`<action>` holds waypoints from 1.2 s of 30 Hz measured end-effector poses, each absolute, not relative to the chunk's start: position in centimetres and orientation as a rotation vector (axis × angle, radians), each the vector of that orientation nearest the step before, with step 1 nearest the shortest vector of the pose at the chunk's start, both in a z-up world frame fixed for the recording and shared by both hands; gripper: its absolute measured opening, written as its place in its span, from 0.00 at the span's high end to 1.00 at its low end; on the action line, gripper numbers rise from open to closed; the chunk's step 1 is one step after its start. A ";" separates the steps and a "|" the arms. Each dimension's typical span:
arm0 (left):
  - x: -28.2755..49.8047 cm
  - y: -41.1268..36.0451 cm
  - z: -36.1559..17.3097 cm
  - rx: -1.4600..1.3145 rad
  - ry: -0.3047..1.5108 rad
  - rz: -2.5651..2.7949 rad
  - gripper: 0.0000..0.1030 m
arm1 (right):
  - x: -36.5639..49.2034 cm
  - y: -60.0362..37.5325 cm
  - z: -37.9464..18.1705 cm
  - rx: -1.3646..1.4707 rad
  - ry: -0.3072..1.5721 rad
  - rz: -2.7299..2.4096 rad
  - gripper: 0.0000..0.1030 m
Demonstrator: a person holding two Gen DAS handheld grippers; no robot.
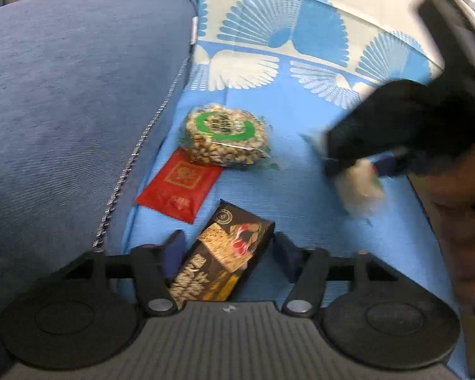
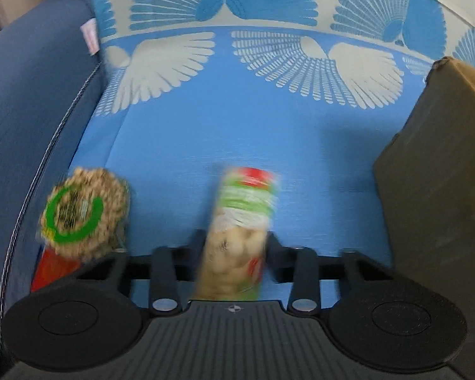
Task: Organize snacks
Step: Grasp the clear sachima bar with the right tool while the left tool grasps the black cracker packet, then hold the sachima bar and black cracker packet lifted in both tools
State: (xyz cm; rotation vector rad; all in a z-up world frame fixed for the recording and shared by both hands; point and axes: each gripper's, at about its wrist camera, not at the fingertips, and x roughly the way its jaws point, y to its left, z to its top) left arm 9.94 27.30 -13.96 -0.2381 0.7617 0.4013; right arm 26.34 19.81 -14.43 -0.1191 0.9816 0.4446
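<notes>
In the left wrist view my left gripper point(image 1: 228, 245) is open around a dark snack box point(image 1: 228, 253) that lies slanted on the blue cloth; the left pad is close to its side and a gap shows at the right pad. Beyond it lie a red sachet point(image 1: 180, 183) and a round nut cake with a green ring label point(image 1: 226, 136). In the right wrist view my right gripper point(image 2: 237, 243) is shut on a blurred green, red and white nut packet point(image 2: 240, 221), with a pad against each side. The same gripper point(image 1: 364, 164) and packet point(image 1: 361, 190) appear blurred at the right.
A blue and white fan-patterned cloth point(image 2: 237, 120) covers the seat. A dark blue sofa cushion point(image 1: 63, 110) rises on the left. A brown cardboard box point(image 2: 433, 190) stands at the right edge. A person's hand point(image 1: 459, 228) holds the right gripper.
</notes>
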 end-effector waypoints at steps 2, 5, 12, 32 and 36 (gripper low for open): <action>9.5 27.6 -13.7 -0.274 0.755 0.406 0.57 | 25.6 18.2 -13.3 -0.118 0.965 0.451 0.63; 9.0 27.5 -13.4 -0.297 0.754 0.400 0.57 | 23.8 16.0 -10.9 -0.109 0.938 0.496 0.63; 6.6 27.4 -11.9 -0.447 0.705 0.325 0.58 | 15.5 10.5 -5.6 -0.139 0.855 0.661 0.63; 2.1 23.8 -11.8 -0.440 0.916 0.285 0.47 | 4.7 6.0 -13.5 -0.255 0.917 0.739 0.63; 1.6 23.7 -12.2 -0.453 0.945 0.276 0.46 | 5.0 5.5 -15.2 -0.234 0.913 0.742 0.63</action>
